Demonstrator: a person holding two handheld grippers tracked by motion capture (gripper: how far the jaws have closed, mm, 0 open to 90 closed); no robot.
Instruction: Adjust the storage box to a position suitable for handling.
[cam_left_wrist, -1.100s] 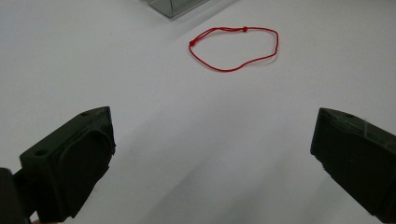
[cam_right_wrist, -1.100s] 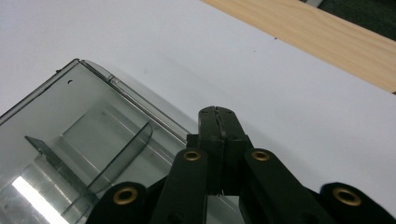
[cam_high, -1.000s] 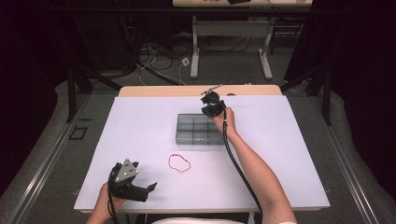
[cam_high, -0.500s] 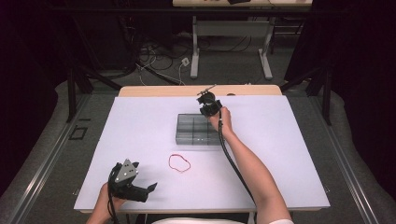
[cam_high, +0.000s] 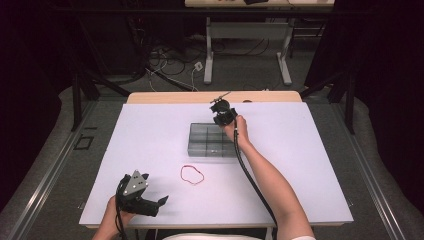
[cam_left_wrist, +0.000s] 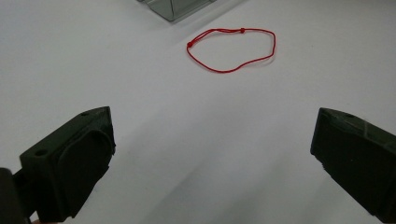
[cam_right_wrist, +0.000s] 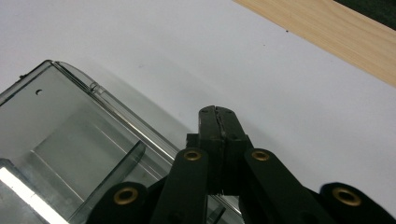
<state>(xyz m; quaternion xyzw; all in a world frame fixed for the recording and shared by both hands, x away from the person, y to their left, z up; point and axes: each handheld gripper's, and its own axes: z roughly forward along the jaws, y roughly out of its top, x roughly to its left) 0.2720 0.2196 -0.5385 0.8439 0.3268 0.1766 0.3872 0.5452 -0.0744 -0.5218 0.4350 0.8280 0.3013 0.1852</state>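
A clear box (cam_high: 212, 140) with divided compartments sits near the middle of the white tabletop (cam_high: 310, 165), and everything else is placed from it. The right tool (cam_high: 223, 111) hangs over the box's far right corner, held by the right hand (cam_high: 239, 129), whose forearm reaches in from the near edge with a black cable trailing along it. In the right gripper view this tool (cam_right_wrist: 218, 114) has its jaws pressed flat together with nothing between them, their tip above the bare tabletop just past the box's rim (cam_right_wrist: 116, 109), and a strip of light wood (cam_right_wrist: 327, 32) lies farther off. A red loop (cam_high: 192, 174) of thin cord lies flat on the tabletop just on the near side of the box, apart from it. Well away from the box, toward the near left corner of the tabletop, the left hand (cam_high: 114, 212) holds the left tool (cam_high: 150, 204). In the left gripper view its jaws stand wide apart and empty, with the red loop (cam_left_wrist: 231, 49) lying beyond them and a corner of the box (cam_left_wrist: 175, 8) past that.
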